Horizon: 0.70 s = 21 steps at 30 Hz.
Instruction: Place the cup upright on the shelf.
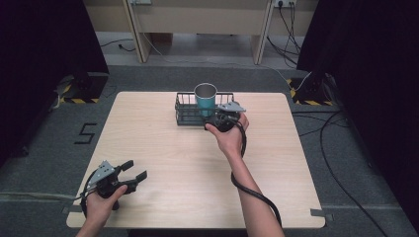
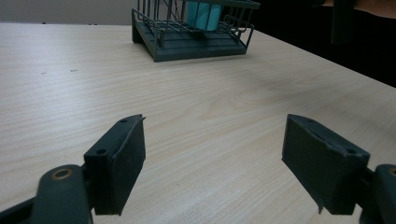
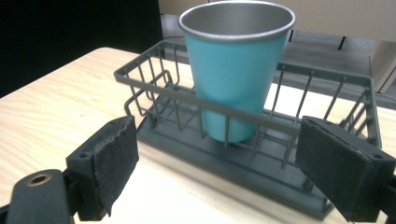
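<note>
High view: a teal cup (image 1: 205, 99) stands upright inside a dark wire basket (image 1: 186, 112) that sits near the far edge of the tabletop (image 1: 163, 163), about midway along it. The cup is in the middle part of the basket, its metal rim rising well above the basket's top rail.

The right hand-held gripper (image 1: 223, 120) is held just in front of the basket, on its near side towards the right end, with the person's hand wrapped around it and its cable trailing back along the forearm. In the right gripper view its two black jaws stand apart, with nothing between the pads; the basket's near rail and the cup (image 3: 235, 70) lie just beyond them. Neither pad touches the basket (image 3: 261, 154) or the cup.

The left hand-held gripper (image 1: 135, 171) rests low near the front left corner of the tabletop, well apart from the basket. In the left gripper view its jaws are spread wide over bare wood, holding nothing, and the basket (image 2: 196, 39) with the cup (image 2: 204, 15) shows far off near the opposite edge.
</note>
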Motion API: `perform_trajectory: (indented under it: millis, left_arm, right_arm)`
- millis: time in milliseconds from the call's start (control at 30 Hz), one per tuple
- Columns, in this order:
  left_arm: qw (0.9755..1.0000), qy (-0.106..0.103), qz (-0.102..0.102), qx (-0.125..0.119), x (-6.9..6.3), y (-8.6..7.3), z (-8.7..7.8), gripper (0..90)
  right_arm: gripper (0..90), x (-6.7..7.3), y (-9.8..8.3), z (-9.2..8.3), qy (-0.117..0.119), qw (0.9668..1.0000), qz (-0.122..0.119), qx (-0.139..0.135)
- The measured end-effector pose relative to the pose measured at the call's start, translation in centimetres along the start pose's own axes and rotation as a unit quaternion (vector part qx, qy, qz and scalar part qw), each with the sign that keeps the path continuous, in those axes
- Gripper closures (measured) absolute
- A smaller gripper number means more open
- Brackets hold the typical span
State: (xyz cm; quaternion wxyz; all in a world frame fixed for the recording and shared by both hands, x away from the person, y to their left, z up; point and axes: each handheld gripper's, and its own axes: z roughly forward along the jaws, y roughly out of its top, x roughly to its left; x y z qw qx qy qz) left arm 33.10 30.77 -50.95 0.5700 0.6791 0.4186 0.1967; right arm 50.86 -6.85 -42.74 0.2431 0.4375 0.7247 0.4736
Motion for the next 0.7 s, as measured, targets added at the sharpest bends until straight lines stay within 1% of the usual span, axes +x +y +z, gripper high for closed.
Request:
perform_trajectory:
  millis: [200, 300, 400, 467, 500, 567, 633, 700]
  left_arm:
    - [1.0000, 0.002, 0.000, -0.002, 0.0, 0.0, -0.1, 21.1]
    - [1.0000, 0.003, 0.002, -0.002, 0.1, 0.0, -0.3, 21.0]
    - [1.0000, 0.006, 0.004, -0.006, 0.2, 0.0, -0.5, 20.8]
    - [0.9999, 0.006, 0.004, -0.010, 0.2, 0.0, -0.6, 20.6]
    - [0.9999, 0.006, 0.004, -0.011, 0.2, 0.0, -0.7, 20.4]
    - [0.9998, 0.006, 0.005, -0.016, 0.2, 0.1, -0.7, 19.4]
    - [0.9997, 0.007, 0.005, -0.022, 0.1, 0.2, -0.7, 18.2]
    - [0.9996, 0.009, 0.008, -0.025, 0.1, 0.3, -0.6, 16.1]
  right_arm:
    - [14.5, 0.2, -1.2, -1.3, 0.002, 0.9999, -0.006, 0.010]
    - [14.9, 0.3, -2.1, -2.3, 0.006, 0.9998, -0.011, 0.014]
    - [15.4, 0.6, -3.6, -4.2, 0.015, 0.9995, -0.019, 0.021]
    - [15.5, 0.7, -5.2, -6.0, 0.020, 0.9991, -0.028, 0.026]
    - [15.5, 0.6, -6.0, -6.9, 0.021, 0.9988, -0.032, 0.030]
    - [15.5, 0.2, -7.6, -8.6, 0.021, 0.9989, -0.028, 0.032]
    - [15.5, -0.3, -8.9, -10.0, 0.022, 0.9986, -0.029, 0.038]
    - [15.4, -0.6, -9.7, -11.2, 0.026, 0.9985, -0.028, 0.039]
